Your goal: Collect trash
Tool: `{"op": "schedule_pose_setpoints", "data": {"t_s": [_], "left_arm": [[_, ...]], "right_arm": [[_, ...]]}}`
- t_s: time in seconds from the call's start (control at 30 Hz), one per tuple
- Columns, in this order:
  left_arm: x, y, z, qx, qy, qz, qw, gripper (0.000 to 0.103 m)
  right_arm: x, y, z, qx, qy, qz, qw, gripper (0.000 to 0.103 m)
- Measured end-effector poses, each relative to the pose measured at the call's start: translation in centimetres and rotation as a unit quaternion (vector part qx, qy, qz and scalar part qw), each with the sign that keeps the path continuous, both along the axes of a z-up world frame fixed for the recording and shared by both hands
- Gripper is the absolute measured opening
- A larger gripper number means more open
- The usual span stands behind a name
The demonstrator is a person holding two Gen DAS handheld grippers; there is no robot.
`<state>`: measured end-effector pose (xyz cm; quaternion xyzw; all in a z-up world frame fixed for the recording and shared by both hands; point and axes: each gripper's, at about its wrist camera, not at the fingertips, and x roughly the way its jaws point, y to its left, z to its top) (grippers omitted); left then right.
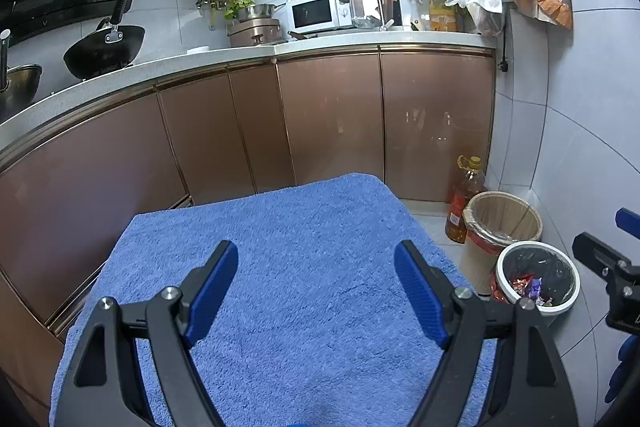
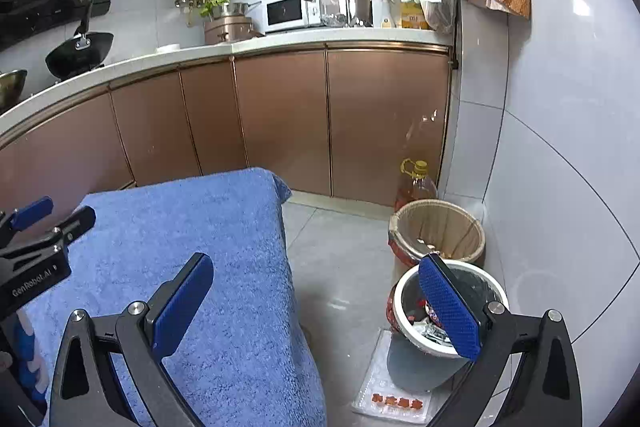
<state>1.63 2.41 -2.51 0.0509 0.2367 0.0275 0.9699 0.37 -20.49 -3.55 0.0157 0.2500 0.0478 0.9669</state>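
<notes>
A blue towel (image 1: pixel 288 267) covers a raised surface in front of me; nothing lies on it. It shows in the right wrist view (image 2: pixel 192 247) too. My left gripper (image 1: pixel 316 275) is open and empty above the towel. My right gripper (image 2: pixel 316 291) is open and empty, spanning the towel's right edge and the floor. A small white-rimmed bin with a black liner (image 1: pixel 538 277) holds several candy wrappers; it stands on the floor at the right (image 2: pixel 452 307). A clear plastic tray with orange print (image 2: pixel 394 397) lies on the floor under that bin.
A taller tan lined bin (image 2: pixel 438 231) stands behind the white one, with an oil bottle (image 2: pixel 418 183) in the corner. Brown cabinets (image 2: pixel 280 115) run under a white counter with a wok (image 1: pixel 106 47), microwave (image 1: pixel 316 11) and sink tap. A tiled wall closes the right.
</notes>
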Motion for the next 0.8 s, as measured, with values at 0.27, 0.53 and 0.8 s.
{"op": "schedule_pose_setpoints", "data": {"t_s": [0.27, 0.53, 0.8], "left_arm": [[-0.5, 0.3, 0.5, -0.003, -0.015, 0.015, 0.9998, 0.08], [-1.0, 0.3, 0.9, -0.003, -0.024, 0.012, 0.9996, 0.08], [-1.5, 0.1, 1.3, -0.005, -0.032, 0.006, 0.9995, 0.08]], "right_arm": [[-0.5, 0.0, 0.6, -0.006, -0.018, 0.002, 1.0, 0.103], [-1.0, -0.2, 1.0, -0.008, -0.029, -0.004, 1.0, 0.103], [-1.6, -0.5, 1.3, -0.007, -0.036, -0.016, 0.999, 0.103]]}}
